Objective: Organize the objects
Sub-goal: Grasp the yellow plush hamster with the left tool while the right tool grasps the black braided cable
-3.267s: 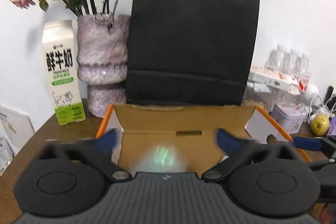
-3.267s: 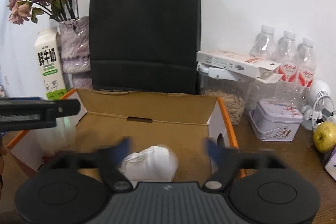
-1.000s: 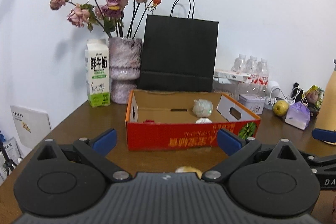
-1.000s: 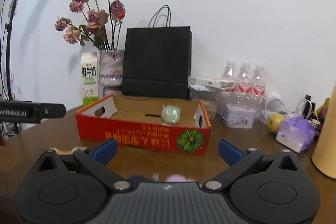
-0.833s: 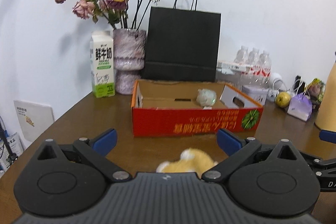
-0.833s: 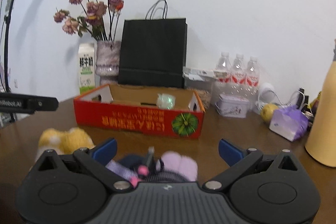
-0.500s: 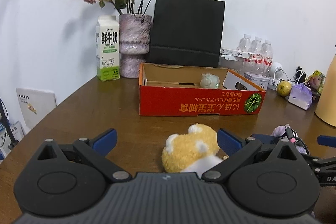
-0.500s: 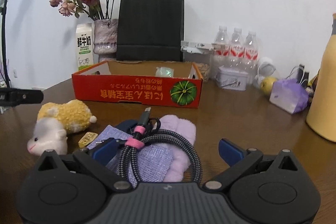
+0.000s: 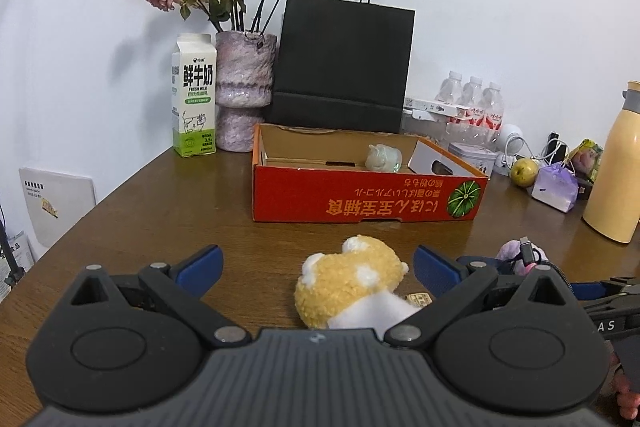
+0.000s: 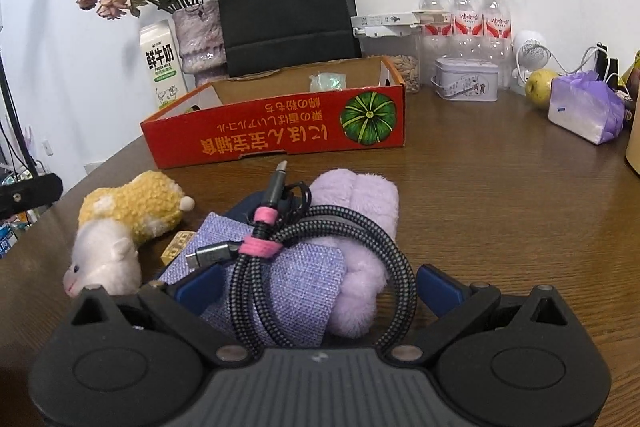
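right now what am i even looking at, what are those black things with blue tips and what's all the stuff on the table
Each picture comes from a camera mounted on a hand-held gripper, looking forward along its two blue-tipped fingers. A person holds one gripper in each hand; there is no robot arm.

In the left view, the left gripper is open, with a yellow and white plush toy lying between its fingers. In the right view, the right gripper is open around a coiled braided cable, which rests on a purple fabric pouch and a fluffy lilac item.

Beyond them on the wooden table stands a red cardboard box holding a small pale green object. Neither gripper is holding anything.
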Action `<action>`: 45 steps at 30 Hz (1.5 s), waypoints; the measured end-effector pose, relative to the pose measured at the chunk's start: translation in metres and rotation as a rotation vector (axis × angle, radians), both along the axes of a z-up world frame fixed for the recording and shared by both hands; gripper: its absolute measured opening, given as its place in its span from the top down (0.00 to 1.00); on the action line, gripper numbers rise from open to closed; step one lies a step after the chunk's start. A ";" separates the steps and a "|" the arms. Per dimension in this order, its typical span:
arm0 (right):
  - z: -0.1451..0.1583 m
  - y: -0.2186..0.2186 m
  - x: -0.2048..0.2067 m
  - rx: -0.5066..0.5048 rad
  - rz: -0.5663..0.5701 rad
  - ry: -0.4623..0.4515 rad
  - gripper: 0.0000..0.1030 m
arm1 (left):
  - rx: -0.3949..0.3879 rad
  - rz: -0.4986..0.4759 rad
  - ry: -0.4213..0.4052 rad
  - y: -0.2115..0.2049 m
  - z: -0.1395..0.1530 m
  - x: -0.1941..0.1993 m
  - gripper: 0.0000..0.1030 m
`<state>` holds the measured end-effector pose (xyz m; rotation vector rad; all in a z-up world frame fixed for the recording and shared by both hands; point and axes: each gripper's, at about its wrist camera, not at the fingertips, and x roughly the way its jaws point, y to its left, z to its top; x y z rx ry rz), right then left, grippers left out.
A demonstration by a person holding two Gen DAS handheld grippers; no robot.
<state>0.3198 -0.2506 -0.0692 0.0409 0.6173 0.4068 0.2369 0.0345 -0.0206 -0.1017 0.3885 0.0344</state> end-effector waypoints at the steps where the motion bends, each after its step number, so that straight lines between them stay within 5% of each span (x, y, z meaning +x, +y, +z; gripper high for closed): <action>1: 0.001 0.001 -0.002 0.001 0.012 -0.012 0.09 | -0.002 0.003 0.006 0.000 -0.001 0.001 0.00; 18: 0.025 -0.001 -0.031 -0.038 -0.046 -0.258 0.14 | -0.065 0.084 0.054 0.007 -0.008 0.014 0.00; 23: 0.029 -0.006 -0.034 -0.033 -0.070 -0.284 0.14 | -0.118 0.105 0.076 -0.001 -0.009 0.021 0.00; 33: 0.034 -0.009 -0.041 -0.028 -0.094 -0.317 0.14 | -0.056 0.177 0.210 -0.032 -0.027 0.047 0.00; 42: 0.033 -0.007 -0.041 -0.033 -0.096 -0.315 0.14 | -0.043 0.201 0.225 -0.036 -0.037 0.051 0.00; 45: 0.032 -0.007 -0.041 -0.031 -0.094 -0.314 0.14 | -0.066 0.180 0.228 -0.033 -0.038 0.049 0.12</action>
